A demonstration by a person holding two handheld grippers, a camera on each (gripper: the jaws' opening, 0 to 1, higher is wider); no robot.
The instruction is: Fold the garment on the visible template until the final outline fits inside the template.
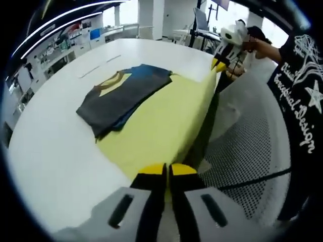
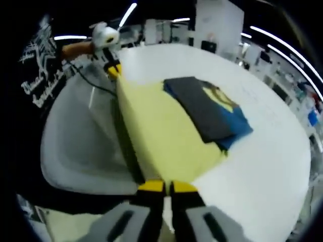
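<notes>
White table (image 1: 60, 146) carried the yellow template (image 1: 156, 126), its near edge pinched at opposite corners by left gripper (image 1: 166, 169) and right gripper (image 2: 166, 186); folded garment (image 1: 121, 98) lay beyond, between them.

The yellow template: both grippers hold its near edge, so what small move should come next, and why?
Probably slide the yellow template further onto the table: the left gripper and right gripper pinch its overhanging edge, while the folded garment lies within its outline.

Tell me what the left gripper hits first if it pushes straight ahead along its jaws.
The left gripper already sits shut at the near edge of the yellow sheet. Straight on it would slide along that sheet, probably missing the folded garment off to one side; depth is uncertain.
</notes>
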